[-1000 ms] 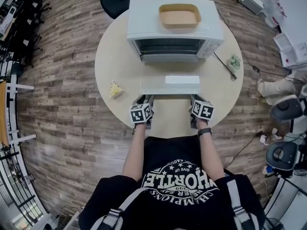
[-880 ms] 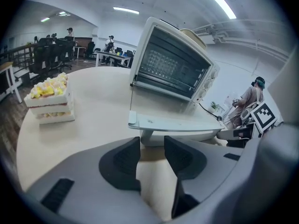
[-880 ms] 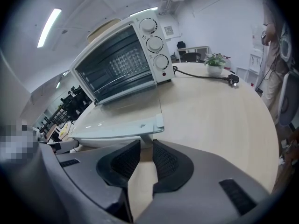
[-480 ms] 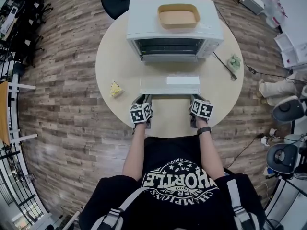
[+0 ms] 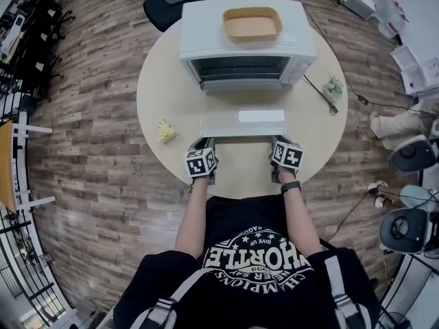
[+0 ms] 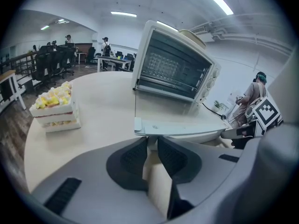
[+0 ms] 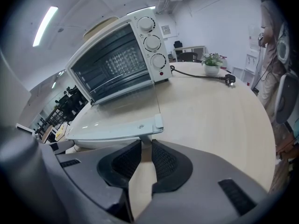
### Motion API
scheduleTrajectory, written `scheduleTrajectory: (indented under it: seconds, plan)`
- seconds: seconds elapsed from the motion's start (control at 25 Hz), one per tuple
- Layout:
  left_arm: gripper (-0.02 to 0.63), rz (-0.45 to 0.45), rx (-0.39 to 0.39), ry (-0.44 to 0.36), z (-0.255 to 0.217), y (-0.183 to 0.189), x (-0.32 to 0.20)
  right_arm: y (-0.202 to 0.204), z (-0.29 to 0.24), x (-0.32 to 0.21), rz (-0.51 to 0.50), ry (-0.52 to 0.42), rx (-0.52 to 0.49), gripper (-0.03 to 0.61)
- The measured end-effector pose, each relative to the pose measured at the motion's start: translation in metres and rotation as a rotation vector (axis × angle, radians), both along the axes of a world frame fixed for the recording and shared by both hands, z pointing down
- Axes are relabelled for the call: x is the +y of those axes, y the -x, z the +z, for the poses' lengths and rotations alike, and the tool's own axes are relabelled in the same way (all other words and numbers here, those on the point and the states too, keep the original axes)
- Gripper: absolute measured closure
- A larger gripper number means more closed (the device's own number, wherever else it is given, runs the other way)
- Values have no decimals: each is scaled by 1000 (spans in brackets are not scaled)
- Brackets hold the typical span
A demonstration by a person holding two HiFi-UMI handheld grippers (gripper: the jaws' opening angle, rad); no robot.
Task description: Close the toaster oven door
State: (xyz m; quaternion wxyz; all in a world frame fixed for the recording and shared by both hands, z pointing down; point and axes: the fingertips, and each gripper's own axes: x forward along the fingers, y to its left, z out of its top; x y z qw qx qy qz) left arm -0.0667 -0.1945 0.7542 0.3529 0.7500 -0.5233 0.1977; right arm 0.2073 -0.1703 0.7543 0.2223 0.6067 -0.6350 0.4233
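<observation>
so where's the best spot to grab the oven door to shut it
The handle along the door's free front edge, from the near side. The door lies flat, hinged at the oven, so lifting that edge should swing it shut.

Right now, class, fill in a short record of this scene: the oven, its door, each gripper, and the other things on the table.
Toaster oven: on round table, tan tray on top
Door: open, folded down flat
Left gripper: jaws have just been closing, door handle post between them, pads on it
Right gripper: jaws shut on door handle
Also on table: cake slice at left, small plant at right
</observation>
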Motion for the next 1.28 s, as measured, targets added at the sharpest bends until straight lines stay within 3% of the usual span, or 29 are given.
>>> scheduleTrajectory:
  seconds: [1.28]
  plan:
    - [528,22,-3,-39,-11,1,1,1,-11,1,-3,-9,25,489]
